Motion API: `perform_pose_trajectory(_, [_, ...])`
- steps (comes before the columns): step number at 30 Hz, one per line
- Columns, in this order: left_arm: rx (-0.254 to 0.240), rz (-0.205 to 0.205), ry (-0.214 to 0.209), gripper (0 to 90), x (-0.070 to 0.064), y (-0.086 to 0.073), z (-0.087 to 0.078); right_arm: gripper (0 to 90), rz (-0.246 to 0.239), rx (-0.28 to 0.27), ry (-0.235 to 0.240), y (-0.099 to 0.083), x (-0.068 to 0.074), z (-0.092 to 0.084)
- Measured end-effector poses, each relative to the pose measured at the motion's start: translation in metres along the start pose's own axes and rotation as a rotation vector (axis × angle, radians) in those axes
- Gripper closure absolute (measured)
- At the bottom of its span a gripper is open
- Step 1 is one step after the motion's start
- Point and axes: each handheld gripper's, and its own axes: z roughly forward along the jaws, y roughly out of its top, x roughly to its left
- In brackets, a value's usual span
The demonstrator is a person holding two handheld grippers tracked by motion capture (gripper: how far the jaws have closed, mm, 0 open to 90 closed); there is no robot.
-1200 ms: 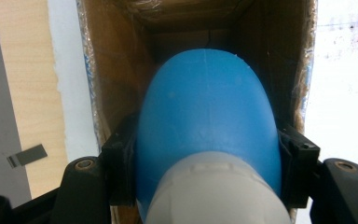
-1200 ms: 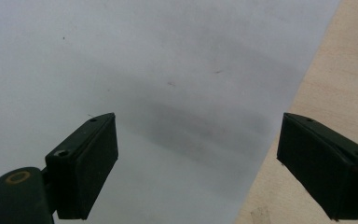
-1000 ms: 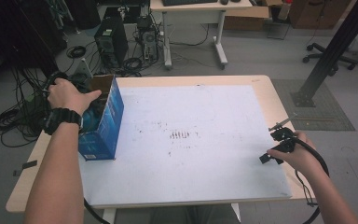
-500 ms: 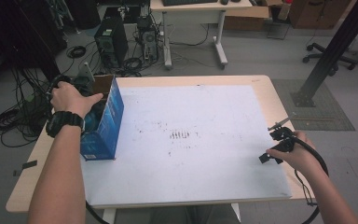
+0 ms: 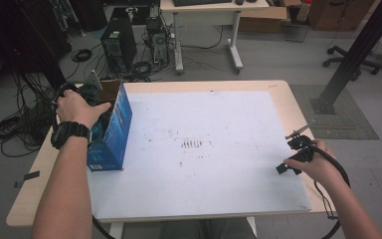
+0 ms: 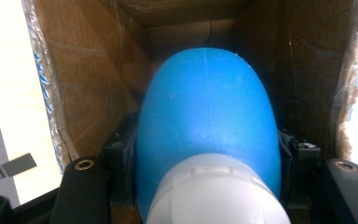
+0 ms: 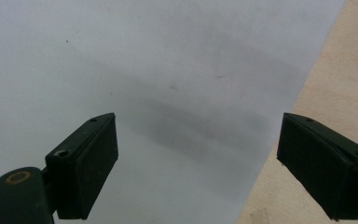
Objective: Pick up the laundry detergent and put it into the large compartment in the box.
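Note:
A blue bottle [image 6: 205,107] with a white cap [image 6: 214,191] fills the left gripper view, its rounded end pointing into an open cardboard box [image 6: 88,93]. My left gripper [image 6: 207,158] is shut on the bottle, with one black jaw on each side of it. From above, the box [image 5: 112,134] is blue outside and stands at the table's left edge. The left hand [image 5: 77,107] reaches into its top. My right gripper [image 5: 291,152] rests near the right edge, and its jaws [image 7: 198,163] stand wide open with nothing between them.
A white sheet [image 5: 204,114] covers most of the wooden table [image 5: 278,89], with faint dark marks at its middle. Beyond the table stand a computer tower [image 5: 115,47], cables on the floor and a desk [image 5: 209,7]. A black post [image 5: 358,50] rises at the right.

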Motion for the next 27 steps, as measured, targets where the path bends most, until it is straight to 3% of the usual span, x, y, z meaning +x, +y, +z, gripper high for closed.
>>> perform_pose_trajectory(27, [0.008, 0.011, 0.003, 37.3, -0.0001, -0.0008, 0.0015, 12.1, 0.000, 0.008, 0.010, -0.0041, -0.0010, 0.0063])
